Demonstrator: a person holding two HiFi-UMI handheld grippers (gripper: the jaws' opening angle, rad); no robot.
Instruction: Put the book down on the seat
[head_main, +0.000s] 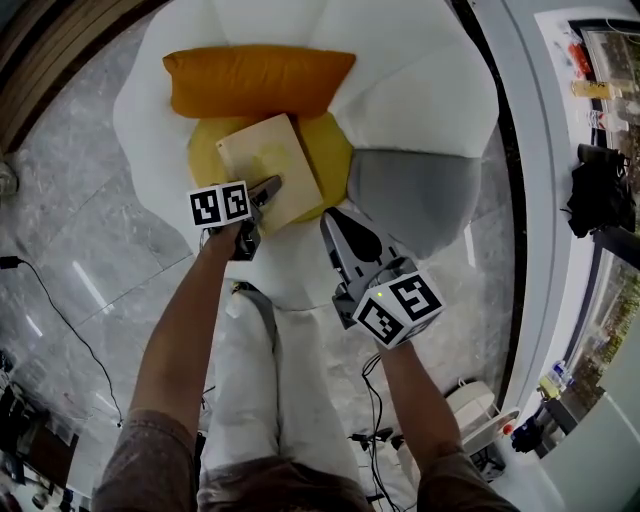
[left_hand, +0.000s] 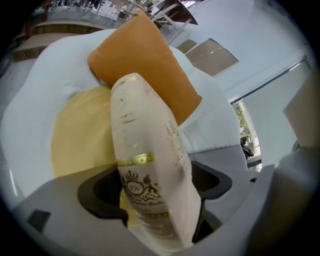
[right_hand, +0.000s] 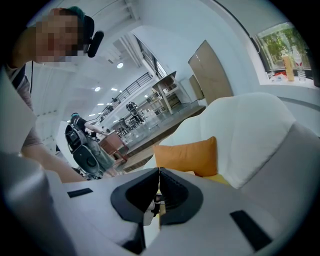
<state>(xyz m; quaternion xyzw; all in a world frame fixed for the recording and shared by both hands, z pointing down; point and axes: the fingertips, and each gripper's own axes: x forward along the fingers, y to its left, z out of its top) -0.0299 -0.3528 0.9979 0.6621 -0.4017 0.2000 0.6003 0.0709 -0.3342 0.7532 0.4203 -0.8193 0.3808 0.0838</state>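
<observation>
Head view shows the cream hardcover book (head_main: 270, 165) lying on the round yellow seat cushion (head_main: 338, 150) of the white padded armchair (head_main: 420, 70), just in front of the orange rectangular pillow (head_main: 258, 80). The book's near edge sits between the jaws of the left gripper (head_main: 268, 190). Left gripper view adds what the head view cannot: a gold crest (left_hand: 137, 182) on the cover, and the jaws spread, with a sliver of yellow showing between one pad and the book. The right gripper (head_main: 338, 232) hovers apart from the book, beside the grey cushion (head_main: 415, 195). Right gripper view shows its jaws pressed together, with nothing between them.
</observation>
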